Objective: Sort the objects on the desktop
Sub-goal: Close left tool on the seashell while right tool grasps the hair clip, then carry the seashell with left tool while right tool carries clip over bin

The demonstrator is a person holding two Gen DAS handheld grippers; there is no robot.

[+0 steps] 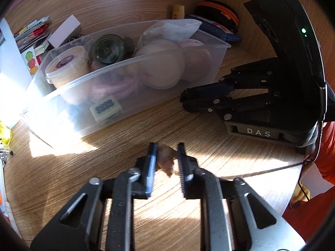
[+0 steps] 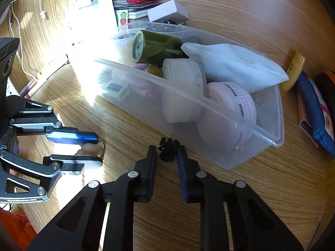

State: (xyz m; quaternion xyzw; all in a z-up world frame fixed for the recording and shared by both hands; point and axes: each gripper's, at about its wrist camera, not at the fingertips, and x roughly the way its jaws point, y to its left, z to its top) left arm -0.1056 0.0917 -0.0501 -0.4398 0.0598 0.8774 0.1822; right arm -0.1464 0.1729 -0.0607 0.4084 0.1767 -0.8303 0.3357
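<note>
A small tan seashell [image 1: 166, 158] lies on the wooden desk between the fingers of my left gripper [image 1: 166, 156]; the jaws are narrow around it and seem to touch it. It also shows in the right wrist view [image 2: 92, 148], with the left gripper [image 2: 95, 148] around it. A small black clip [image 2: 167, 149] lies on the desk between the tips of my right gripper [image 2: 166, 153], which is open. The right gripper [image 1: 184, 100] shows in the left wrist view. A clear plastic bin [image 1: 146, 57] [image 2: 272, 133] stands just behind both.
The bin holds a cup [image 1: 67, 67], a green jar [image 2: 155, 48], round white and pink cases [image 2: 228, 113], a mahjong tile [image 1: 105, 106] and a white cloth [image 2: 230, 67]. Papers and a white box [image 2: 167, 10] lie behind; a blue pouch [image 2: 314, 106] at right.
</note>
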